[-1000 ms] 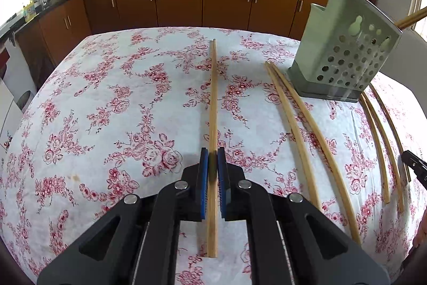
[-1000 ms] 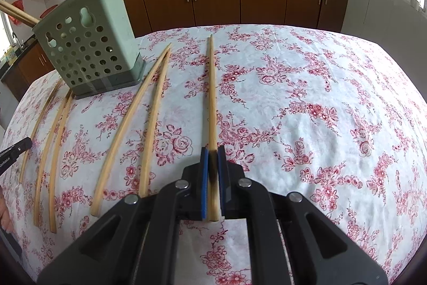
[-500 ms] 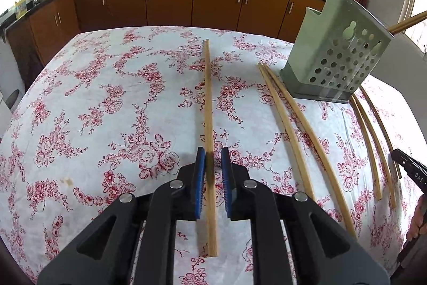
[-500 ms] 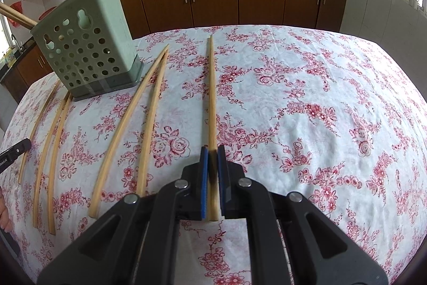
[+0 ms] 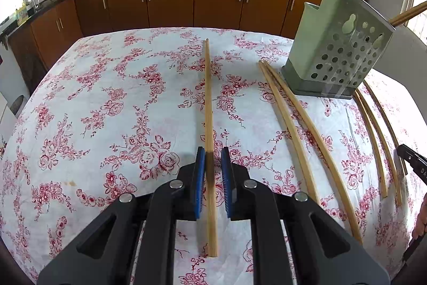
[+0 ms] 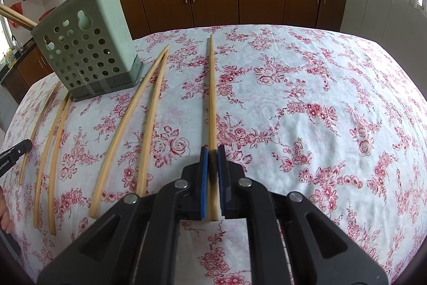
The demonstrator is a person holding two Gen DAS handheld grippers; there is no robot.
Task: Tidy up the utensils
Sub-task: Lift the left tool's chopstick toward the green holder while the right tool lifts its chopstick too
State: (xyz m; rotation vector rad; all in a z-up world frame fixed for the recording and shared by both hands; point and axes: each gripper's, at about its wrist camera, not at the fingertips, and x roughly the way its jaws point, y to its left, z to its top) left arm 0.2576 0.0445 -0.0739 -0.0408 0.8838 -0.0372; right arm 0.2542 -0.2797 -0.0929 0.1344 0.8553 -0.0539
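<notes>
A long bamboo chopstick (image 5: 208, 103) lies on the floral tablecloth between the jaws of my left gripper (image 5: 213, 151), which stands open around it with a small gap on each side. My right gripper (image 6: 210, 150) straddles another chopstick (image 6: 212, 98), its jaws slightly apart, a narrow gap showing beside the stick. A pale green perforated utensil holder (image 5: 336, 50) stands at the right in the left wrist view and at the left in the right wrist view (image 6: 88, 44), with chopsticks standing in it.
Several more chopsticks lie on the cloth: a pair (image 5: 301, 130) beside the holder and others (image 5: 379, 135) past it; they also show in the right wrist view (image 6: 133, 119). Brown cabinets (image 5: 170, 2) and a counter with woks lie beyond the table's far edge.
My left gripper has opened from shut around its chopstick, which lies on the cloth. My right gripper's jaws have eased slightly apart around its chopstick.
</notes>
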